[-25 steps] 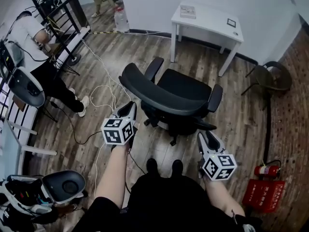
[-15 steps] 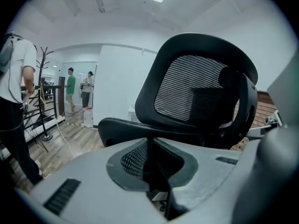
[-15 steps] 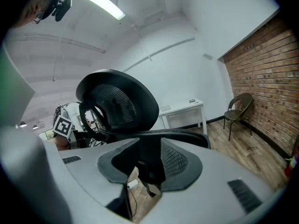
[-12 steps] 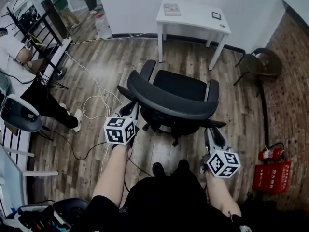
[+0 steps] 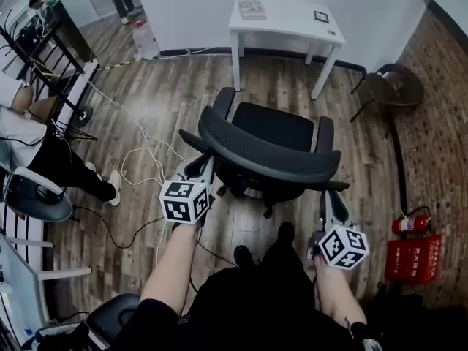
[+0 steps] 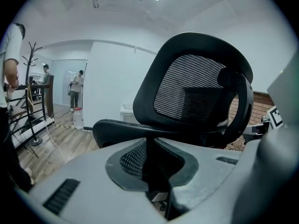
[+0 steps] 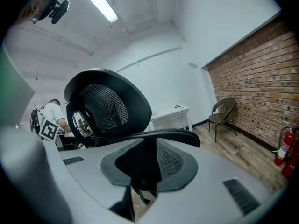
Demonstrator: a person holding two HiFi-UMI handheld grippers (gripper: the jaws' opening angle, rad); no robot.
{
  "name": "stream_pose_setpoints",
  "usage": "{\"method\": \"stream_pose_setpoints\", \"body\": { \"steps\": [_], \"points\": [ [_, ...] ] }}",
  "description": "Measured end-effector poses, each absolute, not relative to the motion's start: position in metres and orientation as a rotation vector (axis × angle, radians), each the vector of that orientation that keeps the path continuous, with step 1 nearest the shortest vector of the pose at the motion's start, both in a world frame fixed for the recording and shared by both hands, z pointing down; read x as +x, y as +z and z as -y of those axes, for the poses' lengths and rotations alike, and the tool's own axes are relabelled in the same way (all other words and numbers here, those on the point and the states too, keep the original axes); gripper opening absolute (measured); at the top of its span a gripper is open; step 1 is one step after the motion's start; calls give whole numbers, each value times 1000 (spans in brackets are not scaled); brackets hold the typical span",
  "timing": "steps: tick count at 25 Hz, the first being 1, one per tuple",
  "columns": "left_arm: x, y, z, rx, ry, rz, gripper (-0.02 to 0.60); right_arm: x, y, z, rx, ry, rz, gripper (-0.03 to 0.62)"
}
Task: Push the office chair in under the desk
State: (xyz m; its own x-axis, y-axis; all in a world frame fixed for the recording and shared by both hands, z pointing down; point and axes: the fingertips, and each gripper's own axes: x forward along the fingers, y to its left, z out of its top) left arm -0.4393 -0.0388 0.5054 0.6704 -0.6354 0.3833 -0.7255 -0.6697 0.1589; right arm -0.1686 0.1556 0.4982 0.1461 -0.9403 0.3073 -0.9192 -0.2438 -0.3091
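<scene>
- Head view: the office chair (image 5: 274,134) is standing on the wood floor (image 5: 183,93), well apart from the white tabletop (image 5: 289,20) by the far wall, not yet under it. Its seat is facing the tabletop and its backrest (image 5: 267,158) is facing the person.
- Head view: the left tool (image 5: 201,165) is meeting the backrest's left end, and the right tool (image 5: 333,196) is meeting the chair's right rear, just below the armrest (image 5: 324,137).
- Head view: 1 wicker chair (image 5: 395,86) is standing to the right by the brick wall, with 1 fire extinguisher (image 5: 408,224) nearer. White cables (image 5: 139,152) are trailing across the floor at left, beside a seated person (image 5: 44,152).
- Left gripper view: the jaws are standing close together and pinching a thin dark part of the chair. The mesh backrest is rising just beyond them.
- Right gripper view: the jaws have just been closing, and they are clamping a black part of the chair frame that is filling the gap between them. The tabletop is showing far behind the backrest.
</scene>
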Motion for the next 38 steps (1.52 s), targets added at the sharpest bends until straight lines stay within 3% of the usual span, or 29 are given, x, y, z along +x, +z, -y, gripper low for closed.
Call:
{"method": "stream_pose_setpoints", "body": {
  "steps": [12, 28, 38],
  "points": [
    [-392, 509, 66, 2566, 435, 1098, 34, -107, 498, -124, -2341, -676, -1959, 86],
    [-257, 499, 97, 2437, 388, 1310, 34, 62, 493, -48, -2214, -678, -2227, 88],
    [-172, 499, 125, 2355, 352, 1465, 34, 157, 493, 14, -2128, -668, -2338, 124]
  ]
}}
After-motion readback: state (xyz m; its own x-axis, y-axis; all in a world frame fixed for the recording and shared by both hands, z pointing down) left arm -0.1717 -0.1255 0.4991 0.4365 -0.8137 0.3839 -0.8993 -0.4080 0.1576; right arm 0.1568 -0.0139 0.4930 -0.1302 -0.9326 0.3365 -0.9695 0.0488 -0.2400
